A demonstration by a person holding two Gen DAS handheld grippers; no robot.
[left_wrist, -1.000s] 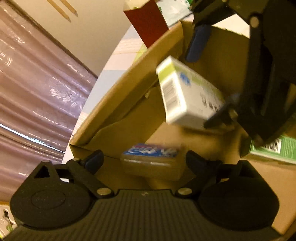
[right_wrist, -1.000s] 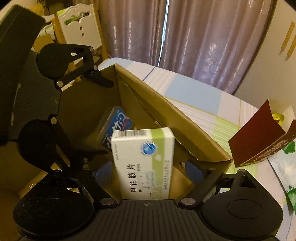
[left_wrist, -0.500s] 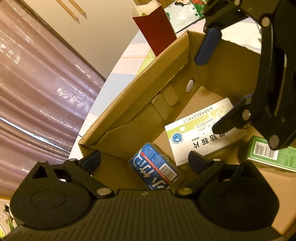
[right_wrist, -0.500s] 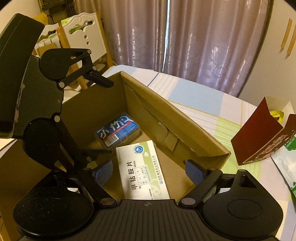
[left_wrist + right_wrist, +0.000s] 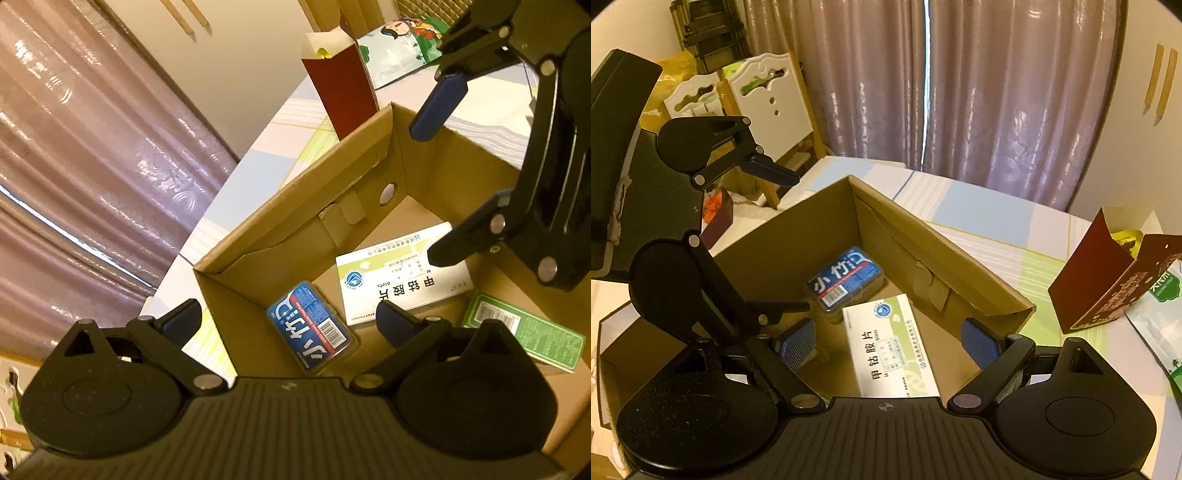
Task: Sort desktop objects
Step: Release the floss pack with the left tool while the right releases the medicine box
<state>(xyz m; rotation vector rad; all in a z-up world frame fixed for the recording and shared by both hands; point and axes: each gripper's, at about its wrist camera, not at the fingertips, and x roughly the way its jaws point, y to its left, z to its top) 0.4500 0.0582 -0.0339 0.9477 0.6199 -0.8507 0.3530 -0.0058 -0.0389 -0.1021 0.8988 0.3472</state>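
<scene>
An open cardboard box (image 5: 295,206) (image 5: 942,254) sits on the table. On its floor lie a blue clear-lidded case (image 5: 312,328) (image 5: 846,278), a white medicine box (image 5: 402,280) (image 5: 890,350) lying flat, and a green box (image 5: 524,332) seen only in the left wrist view. My left gripper (image 5: 286,314) (image 5: 799,243) hovers open above the box's near corner, holding nothing. My right gripper (image 5: 888,339) (image 5: 428,194) hangs open above the white medicine box, clear of it.
A dark red paper carton (image 5: 343,92) (image 5: 1104,277) stands on the striped tablecloth just beyond the box. A printed snack bag (image 5: 399,48) (image 5: 1160,314) lies behind it. Purple curtains (image 5: 960,92) and white chairs (image 5: 764,96) ring the table.
The right gripper opened and the white medicine box fell flat onto the box floor. Both grippers have since lifted up and away from the box.
</scene>
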